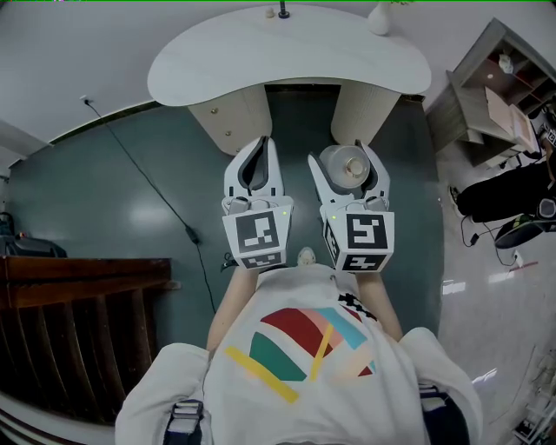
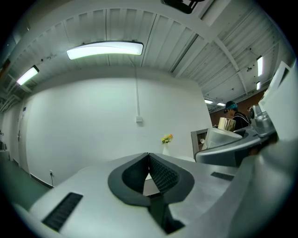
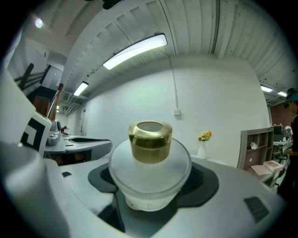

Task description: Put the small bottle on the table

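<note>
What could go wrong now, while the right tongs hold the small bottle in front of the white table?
1. The small bottle has a round body, and the right tongs grip it only at its sides, so it might slip or tilt.
2. A vase stands at the far right of the table; setting the bottle down far back could knock it.
</note>
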Demonstrator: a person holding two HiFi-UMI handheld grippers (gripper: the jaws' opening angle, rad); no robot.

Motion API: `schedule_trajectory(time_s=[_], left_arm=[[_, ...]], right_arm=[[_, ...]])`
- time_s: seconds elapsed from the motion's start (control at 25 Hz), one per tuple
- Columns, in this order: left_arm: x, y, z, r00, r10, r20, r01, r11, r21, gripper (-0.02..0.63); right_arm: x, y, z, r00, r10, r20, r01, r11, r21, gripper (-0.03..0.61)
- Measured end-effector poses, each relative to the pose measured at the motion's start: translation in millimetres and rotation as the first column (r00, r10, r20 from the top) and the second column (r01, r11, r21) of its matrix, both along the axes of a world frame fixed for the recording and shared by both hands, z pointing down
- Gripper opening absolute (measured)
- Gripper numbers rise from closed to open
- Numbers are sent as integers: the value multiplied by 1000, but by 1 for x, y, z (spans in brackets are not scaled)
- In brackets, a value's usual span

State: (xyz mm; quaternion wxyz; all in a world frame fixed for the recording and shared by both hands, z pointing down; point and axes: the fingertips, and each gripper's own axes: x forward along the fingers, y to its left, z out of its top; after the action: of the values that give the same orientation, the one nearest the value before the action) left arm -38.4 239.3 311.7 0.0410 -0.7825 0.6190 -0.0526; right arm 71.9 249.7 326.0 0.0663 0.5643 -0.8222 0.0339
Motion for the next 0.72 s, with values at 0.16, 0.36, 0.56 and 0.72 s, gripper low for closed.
schedule_trajectory(time_s=[0.16,0.36,0.56,0.72], left_arm=[[-3,1,2,1000,-5,2,5,1000,-3,17],[-2,-4,6,1000,-20,-5,20,1000,-10,17],[-3,-4,10,999,-40,-16,40,999,-15,17],[-3,-4,15,999,-48,-15,47,999,-28,17]], right_arm=[[-2,1,3,1000,-2,-11,2,1000,-2,334],[1,-5,5,1000,-18,-1,18,1000,-3,334],[7,-8,9,1000,-21,2,21,1000,-10,334],[10,-7,14,1000,-20,1,20,1000,-21,334]])
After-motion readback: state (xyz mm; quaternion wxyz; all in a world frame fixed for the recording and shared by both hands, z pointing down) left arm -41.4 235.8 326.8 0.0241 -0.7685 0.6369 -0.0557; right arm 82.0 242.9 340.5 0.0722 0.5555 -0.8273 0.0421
